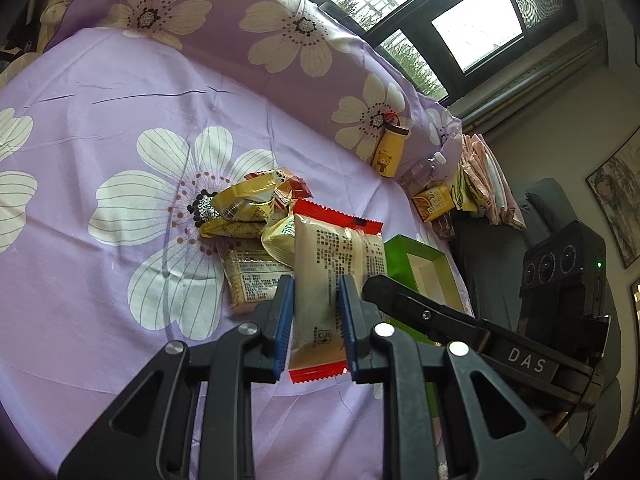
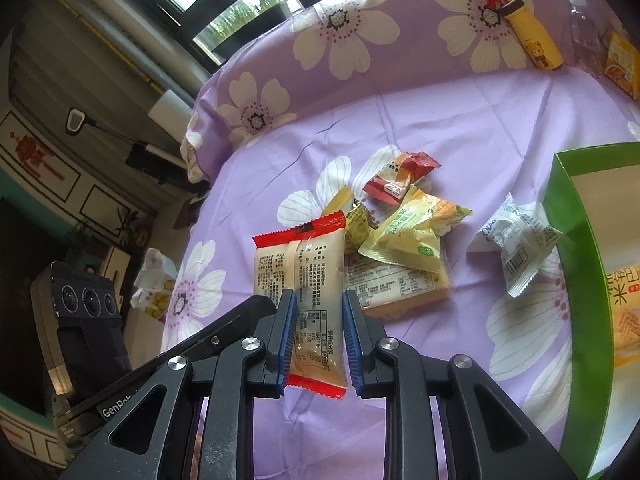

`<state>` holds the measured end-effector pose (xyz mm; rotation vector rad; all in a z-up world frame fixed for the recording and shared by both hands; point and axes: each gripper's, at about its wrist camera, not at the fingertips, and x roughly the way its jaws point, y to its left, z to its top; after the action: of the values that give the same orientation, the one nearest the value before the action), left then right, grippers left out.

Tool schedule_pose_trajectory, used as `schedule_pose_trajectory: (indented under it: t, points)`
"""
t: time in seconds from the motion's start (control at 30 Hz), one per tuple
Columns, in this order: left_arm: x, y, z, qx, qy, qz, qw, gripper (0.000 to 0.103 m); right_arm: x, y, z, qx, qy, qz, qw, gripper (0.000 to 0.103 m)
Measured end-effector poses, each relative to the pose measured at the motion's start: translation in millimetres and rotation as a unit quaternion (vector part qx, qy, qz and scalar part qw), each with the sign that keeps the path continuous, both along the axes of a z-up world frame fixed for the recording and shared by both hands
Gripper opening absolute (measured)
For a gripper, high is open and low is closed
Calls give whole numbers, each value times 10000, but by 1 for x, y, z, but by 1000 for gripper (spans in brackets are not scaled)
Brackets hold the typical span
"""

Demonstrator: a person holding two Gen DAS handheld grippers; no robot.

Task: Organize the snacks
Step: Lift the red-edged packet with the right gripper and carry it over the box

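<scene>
A long beige snack packet with red ends (image 1: 336, 276) lies between the blue pads of my left gripper (image 1: 316, 312), which is closed on its sides. The same packet (image 2: 308, 280) also sits between the blue pads of my right gripper (image 2: 318, 320), held at its sides. Behind it lies a pile of yellow and red snack packets (image 1: 248, 208) on the purple flowered bedsheet (image 1: 100, 128). A white packet (image 2: 516, 236) lies beside the green box (image 2: 584, 272), which holds an orange packet (image 2: 624, 320). The green box also shows in the left wrist view (image 1: 424, 268).
A yellow bear bottle (image 1: 390, 152) leans on the flowered pillow (image 1: 280, 32). A clear plastic bottle (image 1: 424, 168) and a yellow carton (image 1: 436, 200) lie at the bed's right edge, next to folded cloths (image 1: 488, 184). A window is behind the bed.
</scene>
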<state>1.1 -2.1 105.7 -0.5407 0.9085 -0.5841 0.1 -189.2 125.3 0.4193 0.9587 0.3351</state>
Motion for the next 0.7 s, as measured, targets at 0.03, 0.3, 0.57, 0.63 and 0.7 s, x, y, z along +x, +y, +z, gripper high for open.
schedule_pose_trajectory:
  t: [0.03,0.3,0.57,0.63,0.7]
  points:
    - [0,-2,2,21,-20,9,10000,21,-1,0,2,-11,-18,-11,10000,25]
    - [-2,-14,19,-90,-163,-36,9998,22,-9,-13,19,-27,-233,-65,9997,25]
    - [-4,-46,43,-70,-367,-228,9990,22,-22,-44,41,65,-475,-347,9982,25]
    - [-6,-54,51,-105,-446,-279,9986,22,-26,-53,48,77,-597,-393,9974,25]
    - [-6,-65,58,-120,-520,-340,9980,22,-31,-61,55,72,-714,-487,9962,25]
